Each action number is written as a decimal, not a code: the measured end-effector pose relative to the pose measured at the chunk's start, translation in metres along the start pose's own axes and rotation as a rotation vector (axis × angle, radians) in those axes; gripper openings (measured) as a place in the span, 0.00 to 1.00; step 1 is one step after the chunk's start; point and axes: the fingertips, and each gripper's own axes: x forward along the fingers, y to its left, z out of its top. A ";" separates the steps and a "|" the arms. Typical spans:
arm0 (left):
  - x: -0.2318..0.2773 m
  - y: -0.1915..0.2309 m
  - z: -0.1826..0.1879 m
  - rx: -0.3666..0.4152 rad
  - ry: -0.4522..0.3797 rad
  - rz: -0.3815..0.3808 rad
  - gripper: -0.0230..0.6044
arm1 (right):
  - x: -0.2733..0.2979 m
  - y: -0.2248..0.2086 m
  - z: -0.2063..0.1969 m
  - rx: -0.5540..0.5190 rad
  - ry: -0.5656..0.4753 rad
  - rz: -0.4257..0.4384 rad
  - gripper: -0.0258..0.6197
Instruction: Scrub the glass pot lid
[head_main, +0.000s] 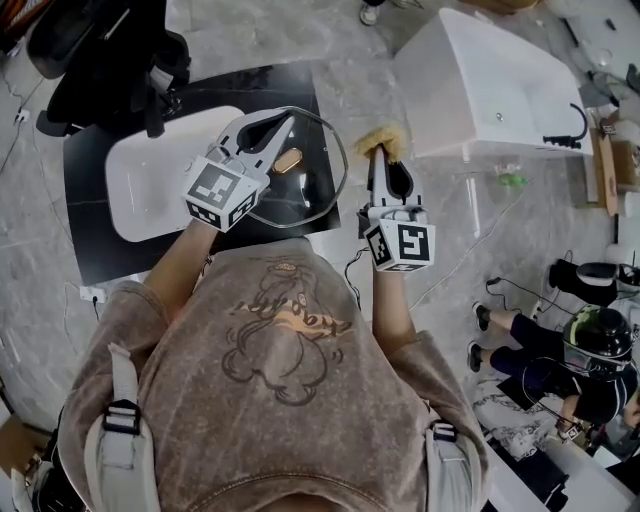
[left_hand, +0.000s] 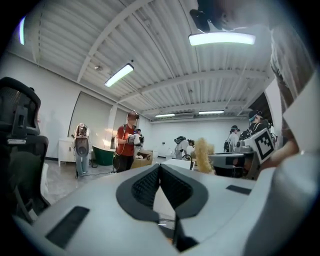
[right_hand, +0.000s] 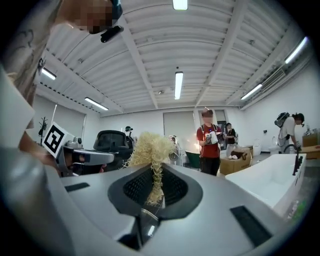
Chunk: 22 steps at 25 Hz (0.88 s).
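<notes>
The glass pot lid (head_main: 315, 185), round with a metal rim and a wooden knob (head_main: 287, 160), hangs tilted in the air over the black table. My left gripper (head_main: 283, 122) is shut on its rim at the upper left. In the left gripper view the pads (left_hand: 145, 186) meet on a thin pale edge of the lid. My right gripper (head_main: 383, 160) is just right of the lid, shut on a yellowish fibrous scrubber (head_main: 385, 138). The tuft (right_hand: 148, 148) sticks out past its closed jaws. Both grippers point level, and the scrubber (left_hand: 203, 154) stands apart from the lid.
Below the lid are a black table top (head_main: 100, 150) and a white basin (head_main: 150, 185). A white bathtub (head_main: 490, 90) stands at the right, a black chair (head_main: 110, 55) at the upper left. A seated person (head_main: 585, 360) is at the lower right; other people (right_hand: 210, 142) stand farther off.
</notes>
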 end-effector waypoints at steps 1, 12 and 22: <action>0.000 0.001 0.002 0.005 -0.016 0.005 0.06 | 0.000 -0.001 0.002 -0.001 -0.011 -0.004 0.10; 0.002 -0.008 0.000 0.019 -0.015 0.005 0.06 | 0.005 0.002 0.003 0.007 -0.016 -0.010 0.10; -0.002 -0.011 -0.002 0.005 -0.008 0.033 0.06 | 0.003 0.016 -0.005 0.012 0.011 0.021 0.10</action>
